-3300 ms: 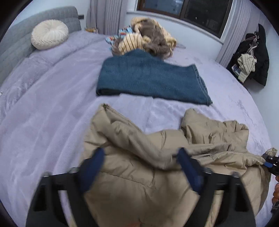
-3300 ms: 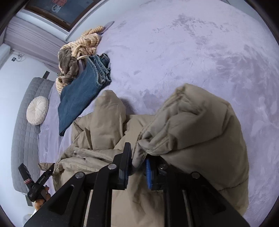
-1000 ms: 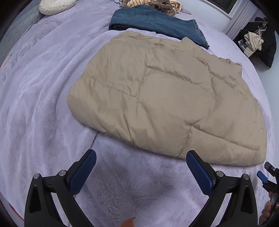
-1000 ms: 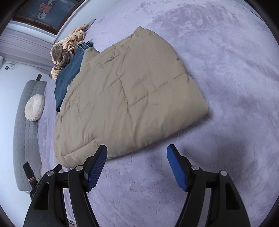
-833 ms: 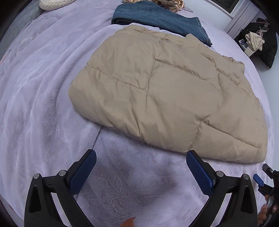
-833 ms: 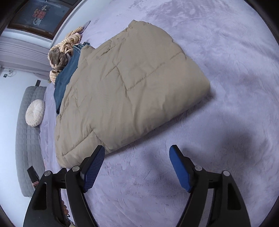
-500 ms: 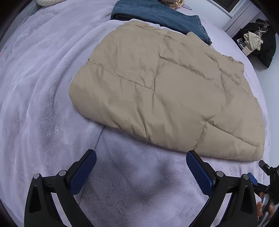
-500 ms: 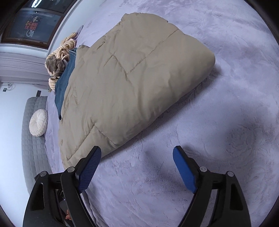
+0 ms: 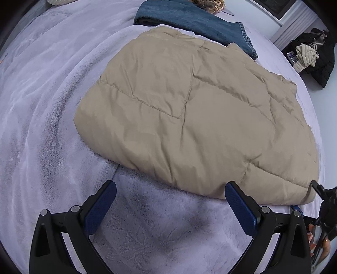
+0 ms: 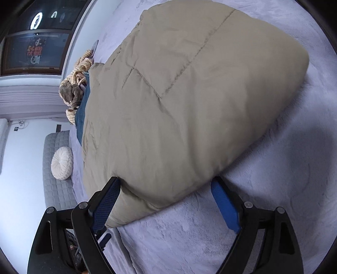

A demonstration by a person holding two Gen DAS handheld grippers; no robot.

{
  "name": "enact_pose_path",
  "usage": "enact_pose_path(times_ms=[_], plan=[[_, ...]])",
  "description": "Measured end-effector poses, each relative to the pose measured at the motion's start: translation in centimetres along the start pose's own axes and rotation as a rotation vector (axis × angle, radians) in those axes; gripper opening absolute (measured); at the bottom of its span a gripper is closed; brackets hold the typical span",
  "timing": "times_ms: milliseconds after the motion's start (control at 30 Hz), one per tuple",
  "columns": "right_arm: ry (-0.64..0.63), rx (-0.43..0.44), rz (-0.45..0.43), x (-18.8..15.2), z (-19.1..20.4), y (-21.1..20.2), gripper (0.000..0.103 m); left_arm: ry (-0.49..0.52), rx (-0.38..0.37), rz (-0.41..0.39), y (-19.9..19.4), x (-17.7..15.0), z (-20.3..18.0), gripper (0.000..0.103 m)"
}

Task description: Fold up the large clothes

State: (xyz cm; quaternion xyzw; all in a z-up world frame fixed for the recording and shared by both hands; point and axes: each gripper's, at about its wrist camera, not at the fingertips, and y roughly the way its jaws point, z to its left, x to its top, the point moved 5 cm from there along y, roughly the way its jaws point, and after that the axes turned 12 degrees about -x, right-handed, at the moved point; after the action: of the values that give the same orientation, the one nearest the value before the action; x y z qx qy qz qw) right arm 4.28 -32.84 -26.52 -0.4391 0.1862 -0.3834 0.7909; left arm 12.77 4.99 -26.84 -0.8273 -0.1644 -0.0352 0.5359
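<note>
Jacket (image 9: 200,118) lies flat on the bed (image 9: 42,105); with the right claw (image 10: 166,189) wide around its near edge and the left claw (image 9: 170,196) wide just short, pinch deep before lifting.

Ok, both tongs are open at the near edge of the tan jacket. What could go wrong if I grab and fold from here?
The tan puffer jacket is thick, so the open right tongs straddling its near edge may pinch only the top layer and undo the fold. The left tongs sit just short of the edge and could catch the lilac blanket instead. Folding away might push the jacket onto the folded jeans that its far edge reaches.
</note>
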Motion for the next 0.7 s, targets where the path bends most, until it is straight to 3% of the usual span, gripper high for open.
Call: enact_pose_path(times_ms=[33, 300, 433, 600, 700], plan=[[0.019, 0.021, -0.003, 0.3, 0.2, 0.1, 0.103, -0.006, -0.006, 0.003, 0.2, 0.1, 0.0, 0.103], [0.073, 0.092, -0.005, 1.5, 1.6, 1.4, 0.103, -0.087, -0.146, -0.032, 0.5, 1.1, 1.1, 0.103], [0.089, 0.085, 0.0, 1.4, 0.7, 1.5, 0.103, -0.207, -0.251, -0.056, 1.4, 2.7, 3.0, 0.103], [0.084, 0.114, 0.021, 2.2, 0.3, 1.7, 0.103, -0.278, -0.296, -0.109, 2.3, 5.5, 3.5, 0.103], [0.053, 0.132, 0.037, 2.7, 1.1, 2.1, 0.103, -0.26, -0.305, -0.147, 2.9, 7.4, 2.5, 0.103]])
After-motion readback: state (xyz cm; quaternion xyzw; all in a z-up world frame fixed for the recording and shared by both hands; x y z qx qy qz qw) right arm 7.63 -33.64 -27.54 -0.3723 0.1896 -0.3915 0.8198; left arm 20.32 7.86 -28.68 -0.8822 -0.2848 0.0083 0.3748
